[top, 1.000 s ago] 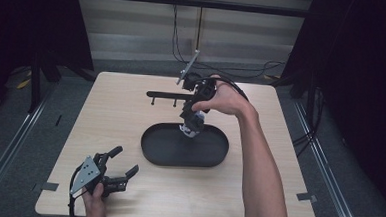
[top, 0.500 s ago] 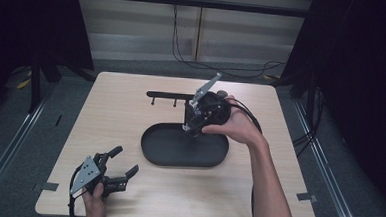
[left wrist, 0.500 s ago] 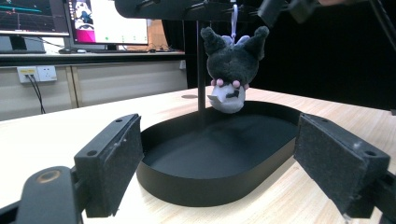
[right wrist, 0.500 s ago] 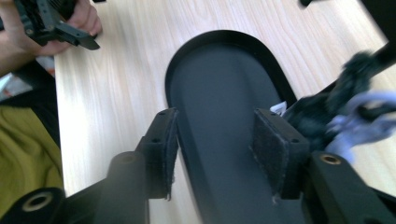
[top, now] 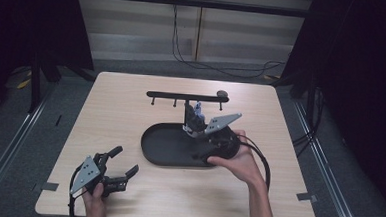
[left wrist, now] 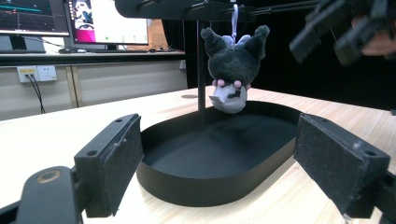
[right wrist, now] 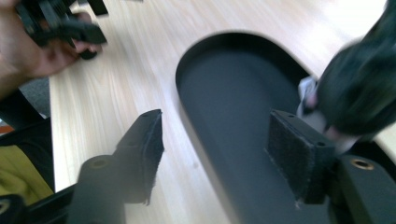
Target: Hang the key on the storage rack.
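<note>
A dark grey plush toy (top: 196,119) with a white face hangs by a lilac loop from the black hook rack (top: 181,96), just above the black oval tray (top: 151,151). My right gripper (top: 204,144) hovers low over the tray's right end, beside the plush (right wrist: 359,93). Its jaws have just been opening and nothing is between them (right wrist: 215,144). My left gripper (top: 125,160) rests open at the table's front left, pointing at the tray (left wrist: 196,186) and the plush (left wrist: 232,60), with nothing between its pads.
The rack's post stands at the tray's far edge. Bare wooden tabletop (top: 121,109) lies left of the tray and along the front. A cable (top: 263,162) loops from the right gripper. Black frame posts stand around the table.
My right gripper has moved from up at the rack down and toward the near right, over the tray. The plush stays hanging. The left gripper has not moved.
</note>
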